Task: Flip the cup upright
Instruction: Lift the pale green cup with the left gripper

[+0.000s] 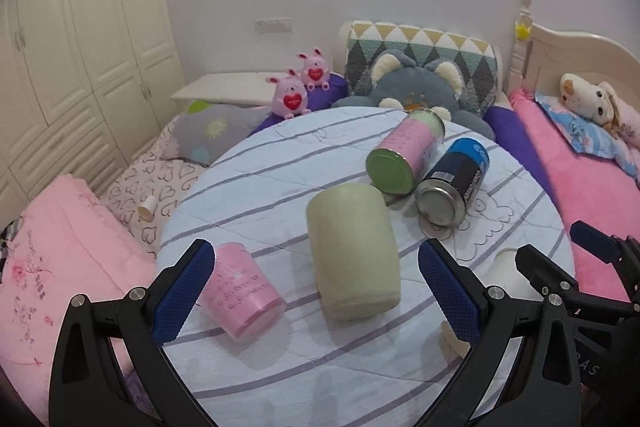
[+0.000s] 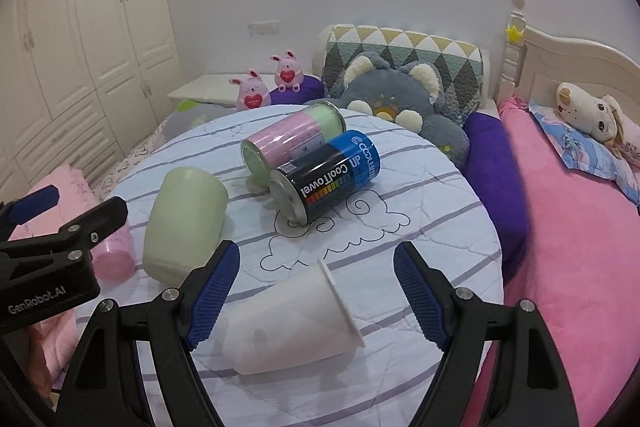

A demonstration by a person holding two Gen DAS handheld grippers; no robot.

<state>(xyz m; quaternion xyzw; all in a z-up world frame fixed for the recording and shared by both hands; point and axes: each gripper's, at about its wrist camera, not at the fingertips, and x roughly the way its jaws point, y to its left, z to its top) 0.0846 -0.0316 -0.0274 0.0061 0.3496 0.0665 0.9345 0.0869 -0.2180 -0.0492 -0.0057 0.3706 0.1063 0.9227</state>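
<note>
Several cups lie on their sides on a round striped table [image 1: 280, 367]. A pale green cup [image 1: 352, 251] lies between my left gripper's fingers, and a pink cup [image 1: 240, 291] lies beside the left finger. My left gripper [image 1: 316, 291] is open and empty. A white paper cup [image 2: 292, 323] lies on its side between the open fingers of my right gripper [image 2: 316, 295], which touches nothing. The green cup [image 2: 184, 223] and pink cup [image 2: 114, 255] also show in the right wrist view, with the left gripper [image 2: 60, 223] at the left edge.
A pink-and-green can [image 1: 404, 155] and a blue-and-black can [image 1: 456, 183] lie on their sides at the table's far part. Behind are plush toys [image 1: 288, 99], a grey cat cushion [image 1: 416, 87], a bed with a pink blanket [image 2: 580, 247] and a white wardrobe [image 1: 80, 47].
</note>
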